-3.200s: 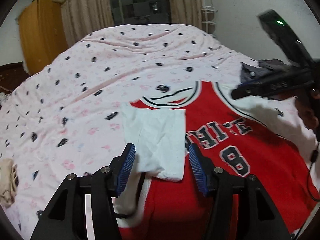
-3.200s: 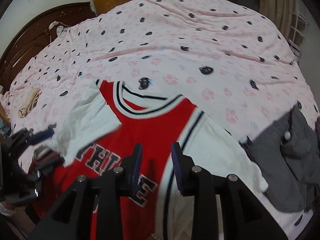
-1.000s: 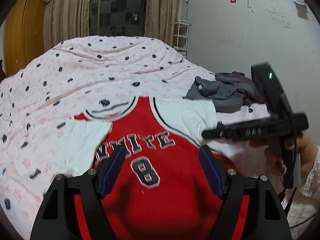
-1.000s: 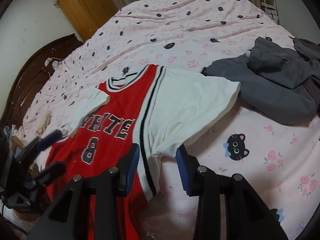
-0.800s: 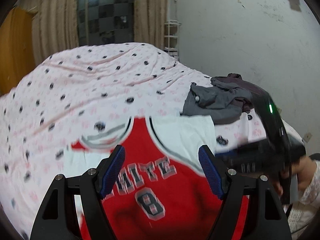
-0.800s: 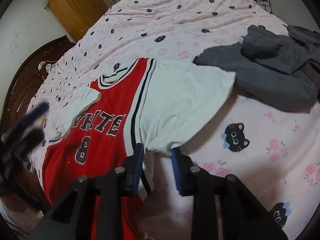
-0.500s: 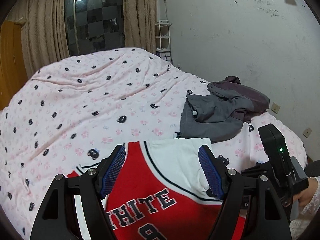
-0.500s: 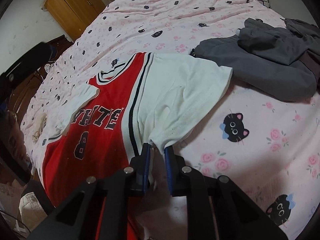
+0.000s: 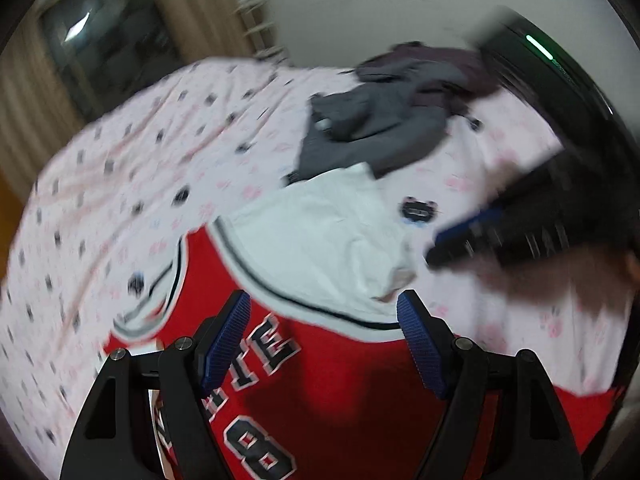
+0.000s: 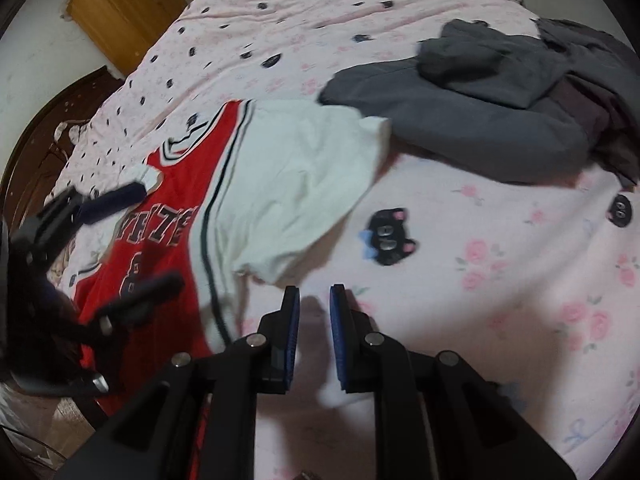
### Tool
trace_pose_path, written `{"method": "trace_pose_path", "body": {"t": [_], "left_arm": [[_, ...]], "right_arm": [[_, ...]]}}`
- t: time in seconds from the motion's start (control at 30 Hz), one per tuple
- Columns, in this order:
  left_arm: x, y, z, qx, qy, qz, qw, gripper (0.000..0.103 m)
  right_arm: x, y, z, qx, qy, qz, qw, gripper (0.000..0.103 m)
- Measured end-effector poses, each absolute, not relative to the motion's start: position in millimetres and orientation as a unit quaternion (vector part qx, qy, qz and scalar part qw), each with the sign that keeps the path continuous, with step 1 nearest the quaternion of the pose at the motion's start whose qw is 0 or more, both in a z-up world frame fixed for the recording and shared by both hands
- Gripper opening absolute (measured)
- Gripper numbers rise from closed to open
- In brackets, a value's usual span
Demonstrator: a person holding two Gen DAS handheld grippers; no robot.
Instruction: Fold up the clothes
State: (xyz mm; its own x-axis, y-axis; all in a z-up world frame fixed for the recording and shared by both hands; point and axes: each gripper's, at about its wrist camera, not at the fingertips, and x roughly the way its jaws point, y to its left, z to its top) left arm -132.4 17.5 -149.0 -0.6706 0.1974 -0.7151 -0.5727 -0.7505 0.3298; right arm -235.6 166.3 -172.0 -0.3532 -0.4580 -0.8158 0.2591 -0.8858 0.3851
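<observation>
Left gripper (image 9: pixel 324 340): jaws wide apart, empty, above the red basketball jersey with white sleeves (image 10: pixel 176 216). Right gripper (image 10: pixel 314 312): jaws narrowly parted, nothing between them, just beside the right sleeve's hem. The jersey lies flat on the pink cat-print bedspread (image 10: pixel 500 264), collar toward the bed's far end, long axis head-to-foot. A heap of grey clothes (image 10: pixel 492 92) touches the right sleeve.

A bed (image 10: pixel 520 280) covered in a pink sheet printed with black cats and roses. Behind it stand a wooden wardrobe (image 10: pixel 116 12), beige curtains (image 9: pixel 188 12) and a white wall (image 9: pixel 360 0).
</observation>
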Motion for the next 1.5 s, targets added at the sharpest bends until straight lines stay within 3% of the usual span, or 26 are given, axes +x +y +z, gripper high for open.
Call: {"method": "trace_pose_path", "body": {"t": [0.23, 0.4, 1.5], "left_arm": [[-106, 75, -179, -0.255, 0.467, 0.827, 0.183, 0.072], [-93, 99, -201, -0.213, 0.555, 0.789, 0.156, 0.072], [-110, 96, -205, -0.194, 0.567, 0.789, 0.136, 0.073]], "right_arm": [[-243, 194, -169, 0.526, -0.142, -0.814, 0.202, 0.017], [-241, 197, -163, 0.518, -0.141, -0.819, 0.203, 0.017], [-246, 197, -154, 0.511, -0.123, -0.819, 0.229, 0.018]]}}
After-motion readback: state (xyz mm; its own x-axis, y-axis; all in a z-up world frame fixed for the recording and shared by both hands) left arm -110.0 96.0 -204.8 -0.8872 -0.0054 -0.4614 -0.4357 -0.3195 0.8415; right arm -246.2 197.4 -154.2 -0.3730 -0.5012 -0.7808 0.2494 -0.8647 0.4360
